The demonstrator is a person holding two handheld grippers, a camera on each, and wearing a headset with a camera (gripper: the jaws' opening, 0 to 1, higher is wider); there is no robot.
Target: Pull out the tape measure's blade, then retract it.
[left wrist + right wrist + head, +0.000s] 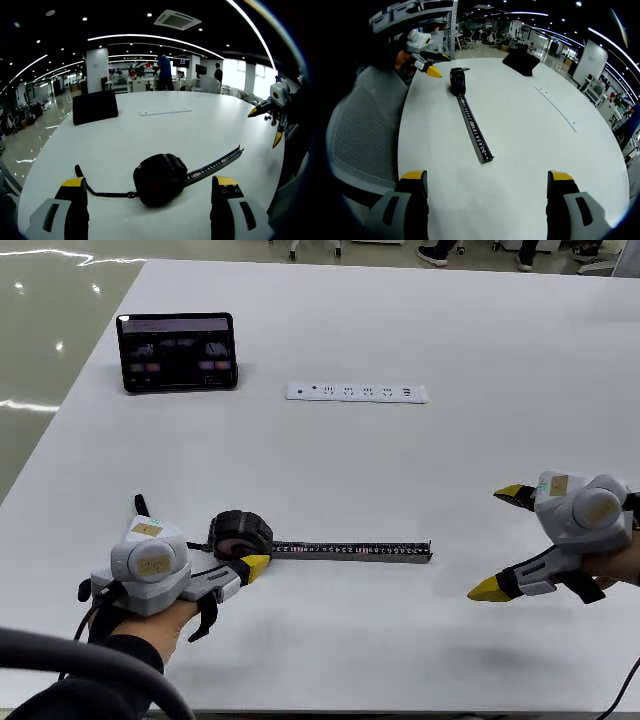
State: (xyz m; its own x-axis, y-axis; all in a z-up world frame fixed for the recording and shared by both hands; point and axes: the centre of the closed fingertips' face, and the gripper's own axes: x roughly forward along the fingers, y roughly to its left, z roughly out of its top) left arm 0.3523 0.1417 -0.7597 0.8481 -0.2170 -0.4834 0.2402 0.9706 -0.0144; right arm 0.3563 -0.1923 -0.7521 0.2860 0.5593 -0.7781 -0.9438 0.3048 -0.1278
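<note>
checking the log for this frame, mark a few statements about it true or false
1. The tape measure's blade is pulled out and lies flat on the table. True.
2. The right gripper is shut on the blade's tip. False: it is open, holds nothing and sits apart from the tip.
3. The left gripper is open, with the tape measure's case just ahead of its jaws. True.
4. The power strip lies across the blade. False: it lies farther back on the table, well apart from the blade, to the right of the tablet in the head view.
</note>
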